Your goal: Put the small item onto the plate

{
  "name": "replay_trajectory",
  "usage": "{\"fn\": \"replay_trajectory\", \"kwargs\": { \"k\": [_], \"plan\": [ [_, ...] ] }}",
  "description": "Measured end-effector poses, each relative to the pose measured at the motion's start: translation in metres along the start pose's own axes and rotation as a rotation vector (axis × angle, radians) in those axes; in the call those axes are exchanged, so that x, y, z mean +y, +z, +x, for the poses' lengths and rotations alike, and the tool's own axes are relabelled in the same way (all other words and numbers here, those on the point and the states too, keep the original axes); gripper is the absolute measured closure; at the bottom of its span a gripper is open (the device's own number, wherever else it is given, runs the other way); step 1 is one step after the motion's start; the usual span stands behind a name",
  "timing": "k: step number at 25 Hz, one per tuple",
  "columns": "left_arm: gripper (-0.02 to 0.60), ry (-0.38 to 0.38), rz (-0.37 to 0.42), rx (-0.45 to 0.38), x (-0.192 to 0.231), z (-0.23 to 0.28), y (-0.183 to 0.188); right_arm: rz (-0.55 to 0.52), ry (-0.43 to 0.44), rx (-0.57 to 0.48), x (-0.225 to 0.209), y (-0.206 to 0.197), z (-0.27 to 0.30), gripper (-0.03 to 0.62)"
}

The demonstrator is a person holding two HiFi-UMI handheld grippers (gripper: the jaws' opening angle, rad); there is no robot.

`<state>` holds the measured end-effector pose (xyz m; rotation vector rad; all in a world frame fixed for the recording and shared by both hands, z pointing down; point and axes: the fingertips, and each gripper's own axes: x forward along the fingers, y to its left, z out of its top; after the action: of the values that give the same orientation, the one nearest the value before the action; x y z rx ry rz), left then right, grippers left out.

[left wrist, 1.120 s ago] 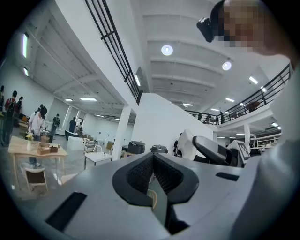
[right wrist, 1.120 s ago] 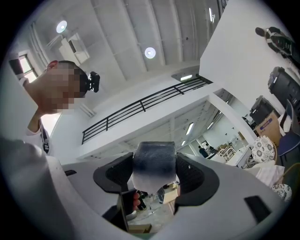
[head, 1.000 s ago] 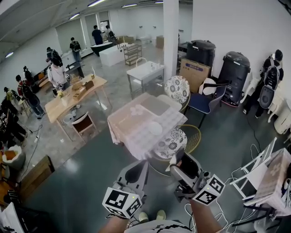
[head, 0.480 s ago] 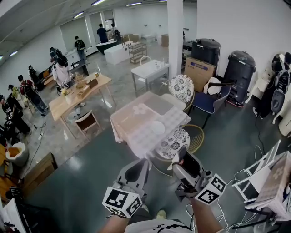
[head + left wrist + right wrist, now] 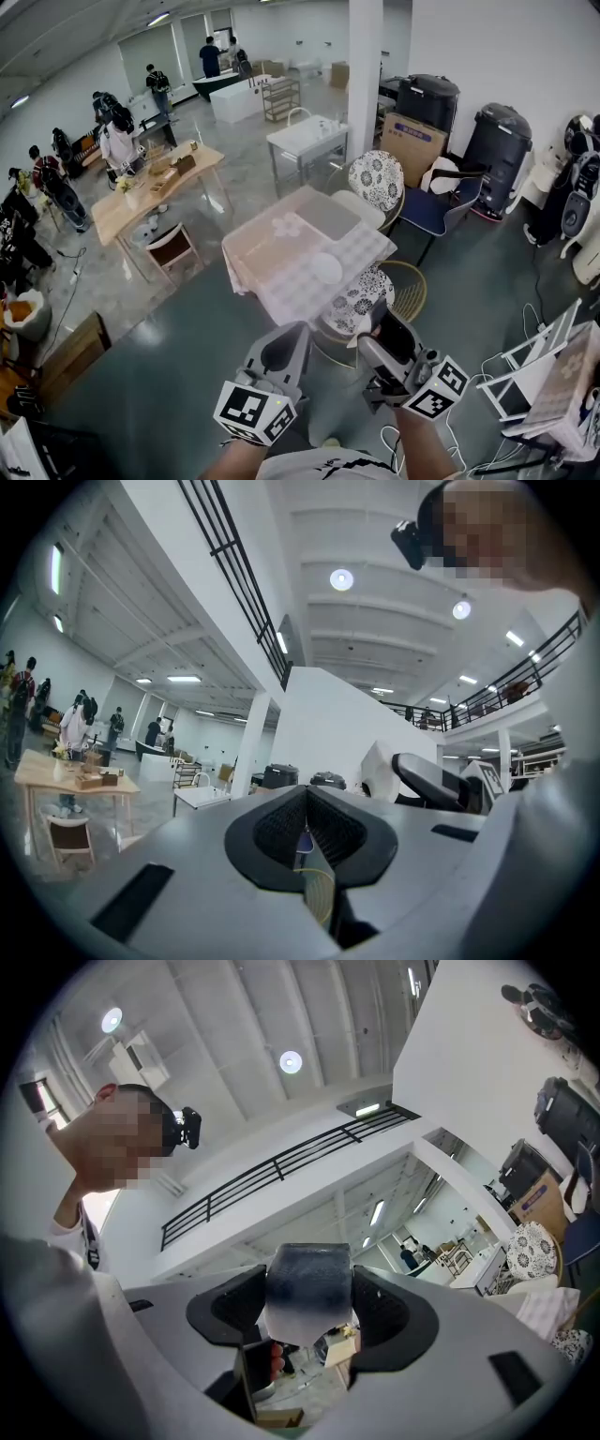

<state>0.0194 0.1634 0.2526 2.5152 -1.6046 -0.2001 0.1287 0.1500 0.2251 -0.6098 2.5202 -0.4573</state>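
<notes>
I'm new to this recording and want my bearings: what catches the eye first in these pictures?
The right gripper is shut on a dark, roll-like small item, held low in the foreground of the head view. Ahead stands a table under a pale checked cloth, bearing a white plate, with a flower-patterned chair behind it. The left gripper is shut and empty.

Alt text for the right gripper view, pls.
The right tool is shut on a small dark grey item with a pale underside, held between its jaws. The view tilts upward: a black balcony railing, round ceiling lights, and the person at left.
</notes>
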Motion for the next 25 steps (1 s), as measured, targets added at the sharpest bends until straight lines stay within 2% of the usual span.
{"fn": "replay_trajectory", "kwargs": {
  "k": [11, 20, 25],
  "plan": [
    [0.575, -0.103, -0.01, 0.009, 0.117, 0.095, -0.001, -0.018, -0.097, 0.023, -0.092, -0.036, 0.111, 0.322],
    [0.575, -0.187, -0.021, 0.053, 0.177, 0.159, -0.031, 0.0, -0.203, 0.054, -0.161, -0.072, 0.158, 0.321],
    [0.575, -0.188, -0.039, 0.094, 0.2, 0.196, -0.052, 0.013, -0.234, 0.072, -0.2, -0.082, 0.174, 0.321]
  ]
}}
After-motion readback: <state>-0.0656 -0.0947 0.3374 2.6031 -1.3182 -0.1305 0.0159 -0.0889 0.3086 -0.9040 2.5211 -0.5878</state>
